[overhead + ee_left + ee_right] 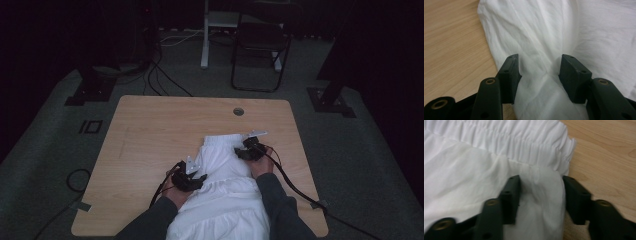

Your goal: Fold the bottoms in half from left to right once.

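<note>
A white garment (pixel 225 172) with a gathered elastic waistband (pixel 511 140) lies on the wooden table (pixel 150 130), waistband at the far end, its near part hanging toward the person. My left gripper (pixel 199 177) sits at the garment's left edge. In the left gripper view it (pixel 540 68) is open, its jaws straddling a raised fold of the white cloth (pixel 536 37). My right gripper (pixel 241 150) is at the right edge just below the waistband. In the right gripper view it (pixel 541 192) is open too, with the garment's edge (pixel 544 202) between its jaws.
A round cable hole (pixel 238 111) sits near the table's far edge. Bare wood lies left of and beyond the garment. On the floor behind stand a black folding chair (pixel 260 45), a white post (pixel 205 35), cables (pixel 165 80) and dark stand bases (pixel 90 90).
</note>
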`<action>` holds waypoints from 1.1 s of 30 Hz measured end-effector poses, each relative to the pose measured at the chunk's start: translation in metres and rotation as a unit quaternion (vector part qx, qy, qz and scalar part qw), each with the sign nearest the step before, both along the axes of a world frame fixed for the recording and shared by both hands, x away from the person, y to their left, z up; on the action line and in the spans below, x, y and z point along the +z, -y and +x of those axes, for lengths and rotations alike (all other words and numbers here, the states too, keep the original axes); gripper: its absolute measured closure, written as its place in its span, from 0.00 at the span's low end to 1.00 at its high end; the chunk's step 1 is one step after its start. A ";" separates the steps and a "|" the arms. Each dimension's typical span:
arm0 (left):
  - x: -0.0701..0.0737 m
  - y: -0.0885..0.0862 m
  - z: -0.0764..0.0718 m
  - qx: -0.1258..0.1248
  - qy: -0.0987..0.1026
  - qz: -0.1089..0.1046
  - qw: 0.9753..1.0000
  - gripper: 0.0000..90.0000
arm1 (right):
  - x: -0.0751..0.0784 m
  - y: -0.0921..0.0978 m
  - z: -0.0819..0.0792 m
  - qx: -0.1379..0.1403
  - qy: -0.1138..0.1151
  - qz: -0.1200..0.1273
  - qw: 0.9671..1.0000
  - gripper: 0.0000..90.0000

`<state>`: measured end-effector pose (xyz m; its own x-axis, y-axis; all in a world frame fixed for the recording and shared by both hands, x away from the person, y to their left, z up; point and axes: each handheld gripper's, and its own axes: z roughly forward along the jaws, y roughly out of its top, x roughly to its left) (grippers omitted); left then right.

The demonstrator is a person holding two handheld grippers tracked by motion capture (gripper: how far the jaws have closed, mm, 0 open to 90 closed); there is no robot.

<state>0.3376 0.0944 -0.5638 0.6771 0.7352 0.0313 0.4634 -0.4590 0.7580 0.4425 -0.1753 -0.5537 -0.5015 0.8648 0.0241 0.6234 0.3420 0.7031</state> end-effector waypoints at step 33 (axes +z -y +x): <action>0.009 0.026 0.093 0.047 -0.031 0.010 0.998 0.48 | 0.000 0.001 -0.001 0.003 -0.005 0.017 1.000 0.88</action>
